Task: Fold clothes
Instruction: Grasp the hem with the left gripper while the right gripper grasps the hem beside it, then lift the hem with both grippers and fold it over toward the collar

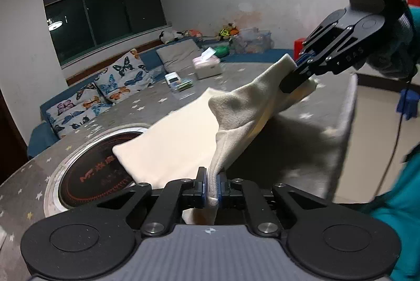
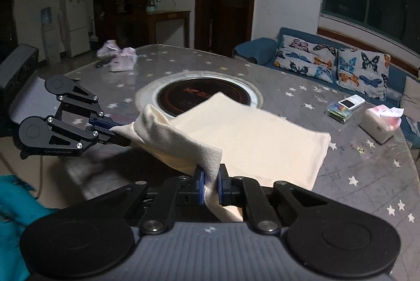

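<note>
The left gripper (image 1: 212, 185) has its jaws pressed together on one near corner of the cream cloth (image 1: 181, 139), the fabric bunched between the blue pads. The right gripper (image 2: 210, 185) is likewise clamped on the other near corner, with a fold of cloth pinched up between its fingers. Between the two grippers the near edge is lifted off the table (image 2: 354, 170) and sags in a soft ridge; the far part of the cloth lies flat on the star-patterned tabletop, its far corner overlapping the round induction hob (image 2: 194, 92) set into the middle. Further out to the right a tissue box (image 2: 380, 123) stands near the table's edge, with a small white device (image 2: 350, 102) beside it, resting on what may be a stack of cards. A pale pink garment (image 2: 120, 58) lies at the far side. Butterfly cushions (image 2: 338, 65) line the sofa beyond.
</note>
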Action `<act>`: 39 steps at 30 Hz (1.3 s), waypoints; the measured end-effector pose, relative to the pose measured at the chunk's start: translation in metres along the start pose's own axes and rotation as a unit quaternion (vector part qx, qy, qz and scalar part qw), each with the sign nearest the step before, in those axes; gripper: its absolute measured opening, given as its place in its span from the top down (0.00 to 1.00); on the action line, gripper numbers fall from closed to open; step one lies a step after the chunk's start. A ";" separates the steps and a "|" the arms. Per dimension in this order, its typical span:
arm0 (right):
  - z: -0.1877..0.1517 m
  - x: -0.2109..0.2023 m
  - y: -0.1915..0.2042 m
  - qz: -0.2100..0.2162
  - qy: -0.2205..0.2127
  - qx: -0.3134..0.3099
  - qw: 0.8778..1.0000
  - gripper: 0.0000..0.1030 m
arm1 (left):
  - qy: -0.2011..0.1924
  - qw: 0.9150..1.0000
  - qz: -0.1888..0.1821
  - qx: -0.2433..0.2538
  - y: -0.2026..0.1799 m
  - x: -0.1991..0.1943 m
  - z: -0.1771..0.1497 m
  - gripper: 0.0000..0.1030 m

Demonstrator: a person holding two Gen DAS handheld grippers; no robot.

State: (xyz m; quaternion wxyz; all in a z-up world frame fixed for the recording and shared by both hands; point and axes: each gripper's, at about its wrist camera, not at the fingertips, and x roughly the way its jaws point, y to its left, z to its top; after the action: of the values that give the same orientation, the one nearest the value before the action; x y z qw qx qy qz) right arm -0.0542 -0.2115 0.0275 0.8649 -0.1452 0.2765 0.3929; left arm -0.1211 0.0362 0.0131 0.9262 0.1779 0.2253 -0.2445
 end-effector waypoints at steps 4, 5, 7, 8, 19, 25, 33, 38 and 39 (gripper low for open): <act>0.004 -0.030 0.019 0.008 -0.010 -0.022 1.000 0.92 | -0.009 1.000 0.002 -0.011 -0.008 -0.028 0.007 0.92; 0.006 -0.032 0.022 0.007 -0.011 -0.027 1.000 0.92 | -0.012 1.000 0.001 -0.017 -0.008 -0.032 0.009 0.92; 0.010 -0.034 0.025 0.006 -0.011 -0.036 0.999 0.92 | -0.015 1.000 0.003 -0.023 -0.003 -0.031 0.013 0.92; 0.013 -0.032 0.023 0.004 -0.012 -0.039 0.999 0.92 | -0.016 1.000 0.005 -0.025 0.001 -0.029 0.015 0.92; 0.050 0.023 -0.035 -0.026 -0.003 -0.038 0.999 0.92 | -0.017 0.999 0.025 -0.024 0.055 0.051 0.050 0.92; 0.059 0.088 -0.083 -0.042 0.031 -0.007 0.999 0.92 | 0.025 0.998 0.041 -0.040 0.087 0.124 0.054 0.92; 0.033 0.164 -0.117 -0.067 0.077 0.063 0.993 0.86 | 0.079 0.991 0.065 -0.082 0.103 0.185 0.036 0.89; 0.021 0.160 -0.128 -0.085 0.067 0.104 0.989 0.75 | 0.080 0.989 0.079 -0.098 0.107 0.181 0.034 0.79; 0.021 0.155 -0.129 -0.091 0.063 0.108 0.988 0.74 | 0.080 0.988 0.084 -0.101 0.108 0.180 0.034 0.79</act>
State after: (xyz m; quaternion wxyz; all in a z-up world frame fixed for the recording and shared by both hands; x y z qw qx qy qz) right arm 0.1349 -0.1930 -0.0433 0.8884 -0.1000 0.3568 0.2710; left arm 0.0879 0.0429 -0.0257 0.9358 0.1205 0.3061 -0.1265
